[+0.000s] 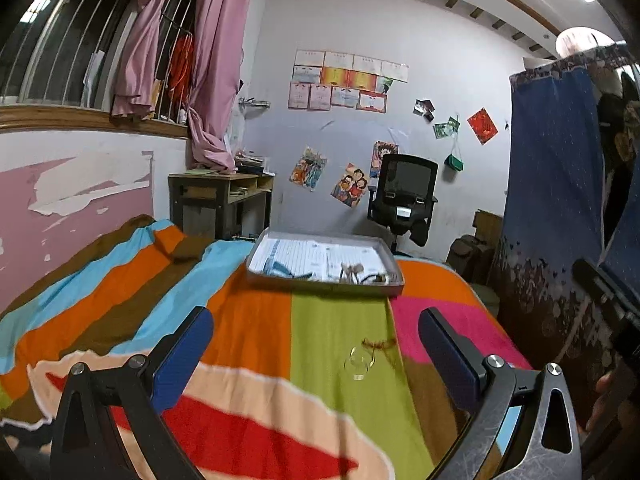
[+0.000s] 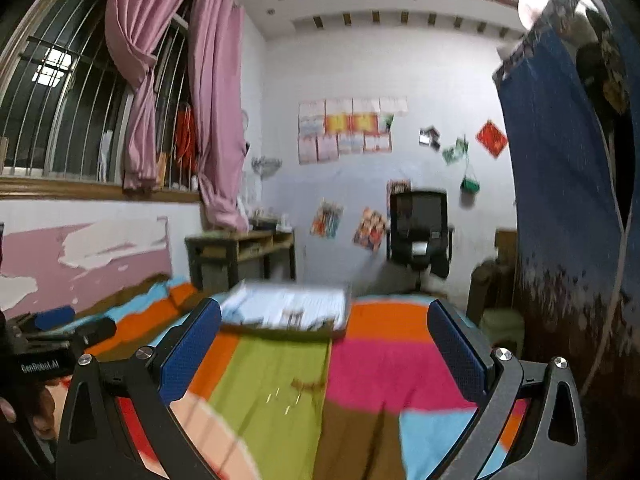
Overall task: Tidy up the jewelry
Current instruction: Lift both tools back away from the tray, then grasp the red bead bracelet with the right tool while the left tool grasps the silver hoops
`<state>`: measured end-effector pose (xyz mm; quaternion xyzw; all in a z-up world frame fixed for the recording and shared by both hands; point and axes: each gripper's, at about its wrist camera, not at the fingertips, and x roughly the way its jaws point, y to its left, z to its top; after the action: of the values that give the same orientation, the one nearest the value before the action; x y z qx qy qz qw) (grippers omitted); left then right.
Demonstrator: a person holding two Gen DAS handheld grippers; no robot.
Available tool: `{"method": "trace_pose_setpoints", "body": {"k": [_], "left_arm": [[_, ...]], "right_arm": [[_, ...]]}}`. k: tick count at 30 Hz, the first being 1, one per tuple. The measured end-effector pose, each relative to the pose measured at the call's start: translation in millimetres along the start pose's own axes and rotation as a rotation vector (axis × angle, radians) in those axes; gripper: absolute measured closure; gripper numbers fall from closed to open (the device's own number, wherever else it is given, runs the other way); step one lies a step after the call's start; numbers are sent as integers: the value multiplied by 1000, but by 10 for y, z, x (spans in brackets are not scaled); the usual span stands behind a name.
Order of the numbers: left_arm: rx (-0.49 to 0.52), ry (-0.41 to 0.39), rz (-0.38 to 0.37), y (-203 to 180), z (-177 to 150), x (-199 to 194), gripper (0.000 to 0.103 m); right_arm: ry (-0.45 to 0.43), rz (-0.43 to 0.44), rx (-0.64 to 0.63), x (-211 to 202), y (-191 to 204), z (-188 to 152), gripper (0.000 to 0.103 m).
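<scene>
Both grippers hang above a bed covered with a blanket (image 1: 256, 320) of bright stripes in orange, green, pink, brown and light blue. The left gripper (image 1: 316, 346) has its two blue-padded fingers spread wide apart, and nothing is between them. The right gripper (image 2: 324, 342) is also wide open and holds nothing.

On the green stripe, between the fingers in the left wrist view, lies a small clear ring-shaped piece of jewelry (image 1: 360, 362), perhaps a bangle of glass or plastic. A thin brownish cord or chain (image 1: 378, 345) lies just beside it, and they seem to touch, but this is not sure. In the right wrist view the same place is blurred; only some bright glints and a brown mark are visible there.

Farther on the bed stands a shallow grey rectangular tray (image 1: 324, 286) with a white printed lining. Some small jewelry pieces (image 1: 360, 272) already lie near its front right corner, too small to name.

The step in hand appears to be the approach to a loose piece on the blanket, before it is carried to the tray. The next move probably calls for lowering one gripper over the clear ring and closing gently on its rim. The blanket is soft, so the fingers may catch the fabric, and the cord could come along with the ring.
</scene>
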<state>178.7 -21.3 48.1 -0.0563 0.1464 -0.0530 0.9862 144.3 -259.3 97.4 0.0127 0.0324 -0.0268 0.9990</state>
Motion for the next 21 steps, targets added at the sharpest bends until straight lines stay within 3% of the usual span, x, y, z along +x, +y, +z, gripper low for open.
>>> {"method": "trace_pose_setpoints", "body": {"k": [4,10,16,21], "left_arm": [[-24,7,0,-31,243,355,0],[-9,2,21,-55,423,898,0],[-31,25,51,-52,430,1467,0],[-33,53,68,-48,302,1896,0]], "right_arm": [[-48,-9,-21,323,-13,278,1],[-76,-22,-10,886,-63,431,1],[-48,-43,60,1503,-185,314,1],[2,-32,57,2008,-195,0,1]]}}
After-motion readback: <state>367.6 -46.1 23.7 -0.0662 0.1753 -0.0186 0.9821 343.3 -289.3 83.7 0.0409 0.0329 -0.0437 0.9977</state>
